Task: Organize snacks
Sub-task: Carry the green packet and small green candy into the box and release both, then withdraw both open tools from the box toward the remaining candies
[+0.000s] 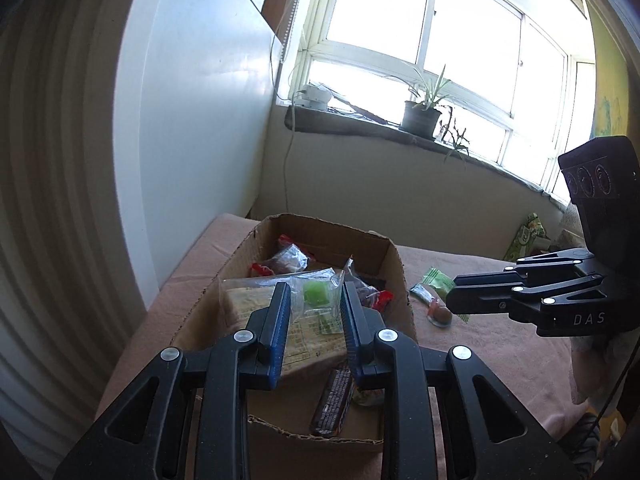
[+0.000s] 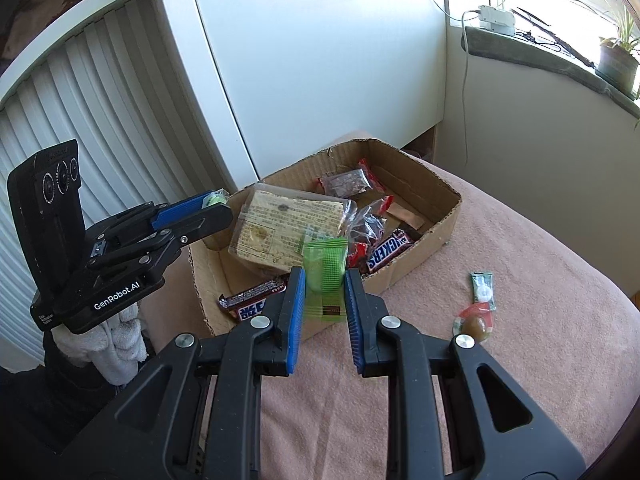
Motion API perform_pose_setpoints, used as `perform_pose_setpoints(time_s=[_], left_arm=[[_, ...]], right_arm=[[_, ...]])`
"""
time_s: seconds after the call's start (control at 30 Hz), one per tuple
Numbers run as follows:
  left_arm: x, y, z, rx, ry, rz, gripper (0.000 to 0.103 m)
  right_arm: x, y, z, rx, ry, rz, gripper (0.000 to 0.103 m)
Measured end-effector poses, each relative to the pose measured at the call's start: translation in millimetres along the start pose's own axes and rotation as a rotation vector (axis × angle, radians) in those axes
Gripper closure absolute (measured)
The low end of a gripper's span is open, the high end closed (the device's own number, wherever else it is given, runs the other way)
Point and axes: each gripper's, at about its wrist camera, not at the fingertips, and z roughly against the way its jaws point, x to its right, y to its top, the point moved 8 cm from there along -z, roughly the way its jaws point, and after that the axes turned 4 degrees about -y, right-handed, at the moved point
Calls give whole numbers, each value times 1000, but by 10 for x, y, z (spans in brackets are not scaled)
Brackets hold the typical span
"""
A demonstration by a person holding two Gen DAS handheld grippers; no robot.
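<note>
An open cardboard box (image 2: pixel 416 248) (image 1: pixel 394 264) on a pink-covered table holds a large wrapped cracker pack (image 2: pixel 286 224), Snickers bars (image 2: pixel 388 254) and dark red-ended packets (image 2: pixel 346 180). My left gripper (image 1: pixel 316 294) is shut on a clear packet with a green candy (image 1: pixel 316 294) and holds it above the box; it also shows in the right wrist view (image 2: pixel 214 200). My right gripper (image 2: pixel 325 278) is shut on a green wrapped snack (image 2: pixel 325 278), held over the box's near wall; in the left wrist view the right gripper (image 1: pixel 452 300) reaches in from the right.
On the pink cloth right of the box lie a small green packet (image 2: pixel 483 286) and a brown candy in a clear red wrapper (image 2: pixel 474 322). A green bag (image 1: pixel 528 236) stands at the far right by the wall. A windowsill with a potted plant (image 1: pixel 420 116) is behind.
</note>
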Motion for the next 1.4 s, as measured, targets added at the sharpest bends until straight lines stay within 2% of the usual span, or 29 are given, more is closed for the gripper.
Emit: perform_pose_setpoints(time_s=[0.33, 0.9, 1.0, 1.03, 1.1, 1.13, 1.17, 1.23, 1.3, 1.37, 1.4], left_arm=[[-87, -54, -90, -26, 30, 5, 79], [-122, -73, -114, -40, 48, 3, 78], [-135, -70, -108, -37, 51, 7, 75], [-135, -69, -107, -37, 51, 7, 75], [-136, -72, -104, -36, 54, 6, 75], [-138, -74, -105, -37, 56, 4, 71], [-143, -75, -103, -37, 61, 3, 61], [-153, -69, -92, -31, 68, 4, 53], [-162, -63, -87, -28, 68, 7, 53], [-173, -63, -91, -28, 74, 11, 41], [-171, -61, -91, -26, 75, 11, 40]], right_arm=[[-230, 19, -360, -50, 21, 40, 82], [-222, 33, -458, -72, 3, 47, 81], [-226, 33, -461, -73, -1, 48, 81], [-224, 31, -469, -73, -4, 46, 78], [-216, 32, -469, -65, -16, 46, 64], [-211, 32, -462, -58, -26, 49, 53], [-207, 28, -455, -54, -36, 53, 48], [-194, 15, -446, -54, -50, 57, 46], [-168, 0, -435, -56, -57, 53, 42], [-124, -5, -430, -52, -76, 50, 33], [-102, -10, -418, -50, -80, 49, 32]])
